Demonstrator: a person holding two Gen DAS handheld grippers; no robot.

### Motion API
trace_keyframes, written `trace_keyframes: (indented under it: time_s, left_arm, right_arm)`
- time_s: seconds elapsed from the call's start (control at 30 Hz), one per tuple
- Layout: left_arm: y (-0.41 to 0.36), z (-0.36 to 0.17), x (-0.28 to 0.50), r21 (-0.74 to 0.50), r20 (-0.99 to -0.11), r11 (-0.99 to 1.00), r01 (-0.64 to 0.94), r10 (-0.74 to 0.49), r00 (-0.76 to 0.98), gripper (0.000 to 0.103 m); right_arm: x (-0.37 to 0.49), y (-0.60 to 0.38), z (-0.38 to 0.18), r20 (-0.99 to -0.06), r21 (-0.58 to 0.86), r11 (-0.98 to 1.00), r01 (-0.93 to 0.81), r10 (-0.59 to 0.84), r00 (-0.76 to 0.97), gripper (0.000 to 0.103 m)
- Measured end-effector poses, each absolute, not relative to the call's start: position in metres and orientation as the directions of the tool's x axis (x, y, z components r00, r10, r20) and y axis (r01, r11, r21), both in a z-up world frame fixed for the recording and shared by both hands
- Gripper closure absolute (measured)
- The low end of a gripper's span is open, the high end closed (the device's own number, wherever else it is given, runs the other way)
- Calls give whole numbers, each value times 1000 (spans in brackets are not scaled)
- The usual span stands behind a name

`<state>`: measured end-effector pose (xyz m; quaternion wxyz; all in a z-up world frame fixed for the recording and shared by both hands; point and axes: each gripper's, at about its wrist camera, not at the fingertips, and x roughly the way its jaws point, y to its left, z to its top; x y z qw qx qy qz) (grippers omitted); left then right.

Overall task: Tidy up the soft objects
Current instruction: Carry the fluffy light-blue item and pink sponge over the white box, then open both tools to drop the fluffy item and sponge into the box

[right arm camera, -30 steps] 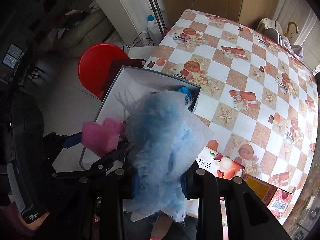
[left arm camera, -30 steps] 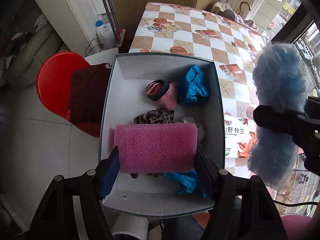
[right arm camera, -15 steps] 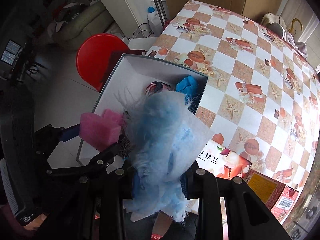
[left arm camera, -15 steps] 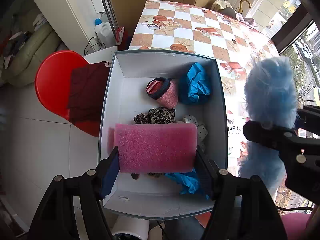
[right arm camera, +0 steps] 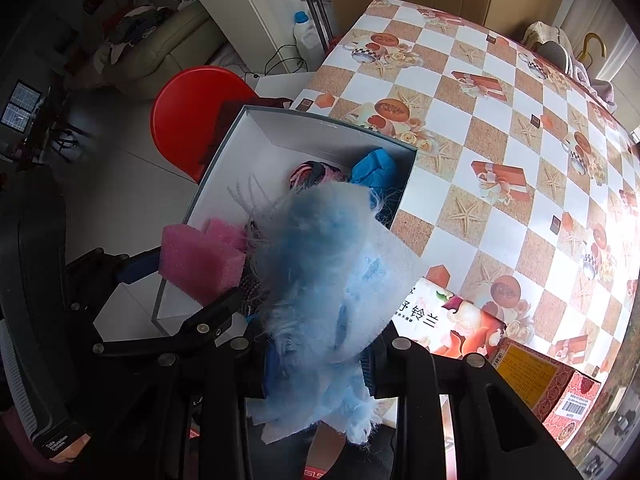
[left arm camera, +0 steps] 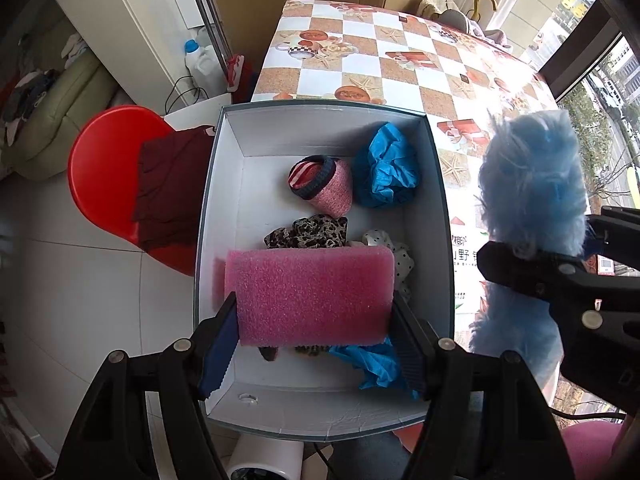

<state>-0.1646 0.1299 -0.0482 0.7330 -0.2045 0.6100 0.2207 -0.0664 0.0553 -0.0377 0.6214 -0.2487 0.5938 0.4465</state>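
My left gripper [left arm camera: 314, 344] is shut on a pink foam block [left arm camera: 310, 296], held above the near half of the white box [left arm camera: 434, 184]. Inside the box lie a pink knitted sock [left arm camera: 324, 186], crumpled blue cloth [left arm camera: 386, 172], a leopard-print piece [left arm camera: 312, 232], a polka-dot piece [left arm camera: 394, 254] and more blue cloth [left arm camera: 370, 362]. My right gripper [right arm camera: 316, 354] is shut on a fluffy light-blue fabric piece [right arm camera: 324, 276]; it hangs just right of the box [right arm camera: 320, 136], over its rim. The foam block [right arm camera: 198, 258] shows left of it.
The box stands at the near end of a checkered table [left arm camera: 400, 64]. A printed carton [right arm camera: 452, 320] and a yellow-red box [right arm camera: 544, 380] lie at the right. A red chair [left arm camera: 104, 168] with dark red cloth [left arm camera: 172, 184] stands left, a bottle [left arm camera: 198, 60] and mop behind.
The right gripper with the fluffy blue piece has drifted slightly toward the box. The left gripper and the pink foam block stay where they were.
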Motion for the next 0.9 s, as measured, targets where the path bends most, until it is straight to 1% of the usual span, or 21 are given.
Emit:
trace_keyframes:
  time_s: [0.9]
  left_arm:
    - [131,-53,-172,-37,-987,817,-575,61,150,30]
  right_arm:
    - [-66,74,-40,-961,208,458,-864,263,-92,71]
